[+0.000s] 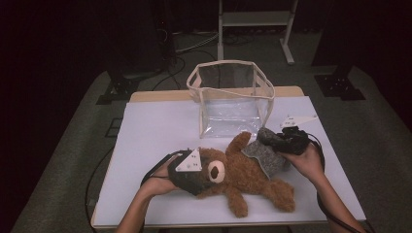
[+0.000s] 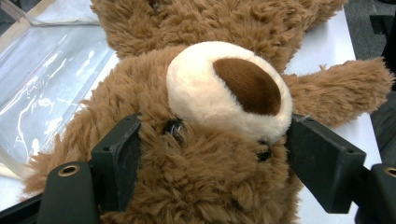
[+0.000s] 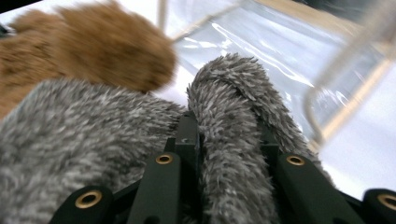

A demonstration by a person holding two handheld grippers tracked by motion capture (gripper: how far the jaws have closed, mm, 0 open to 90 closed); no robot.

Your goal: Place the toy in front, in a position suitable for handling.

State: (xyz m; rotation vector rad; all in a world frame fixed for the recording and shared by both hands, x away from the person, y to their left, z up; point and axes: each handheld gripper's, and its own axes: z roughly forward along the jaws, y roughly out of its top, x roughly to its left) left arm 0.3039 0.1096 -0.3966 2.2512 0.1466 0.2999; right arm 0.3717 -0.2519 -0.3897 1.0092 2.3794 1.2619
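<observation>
The teddy bear (image 1: 243, 179) lies on its back on the white table (image 1: 150, 136), at about 6 o'clock from the clear bag (image 1: 231, 97), which stands open-topped at the table's 12 o'clock edge; the bear is well short of the bag mouth. The left gripper (image 1: 194, 170) has its jaws set wide around the bear's head, one pad on each side just behind the cream muzzle (image 2: 224, 88); the plush bulges between them, so the grip reads as a hold on soft pile rather than on anything firm. The right gripper (image 1: 286, 141), at the bear's 2 o'clock, has its jaws nearly together, pinching a fold of the grey fleece garment (image 1: 265, 155) that the bear wears; the right gripper view shows the fold standing up between the jaws.

Risks noted: the right-hand hold is on cloth alone; a lift from there may stretch or peel the garment off the body rather than raise the bear. The head grip compresses stuffing; under the body's weight the plush may slide out. The bag is light and its walls are limp; a bear pushed against the rim at 12 o'clock may fold the wall in or tip the bag. The bear's splayed legs (image 1: 262, 194) and arm (image 1: 240, 141) may catch on the rim.
</observation>
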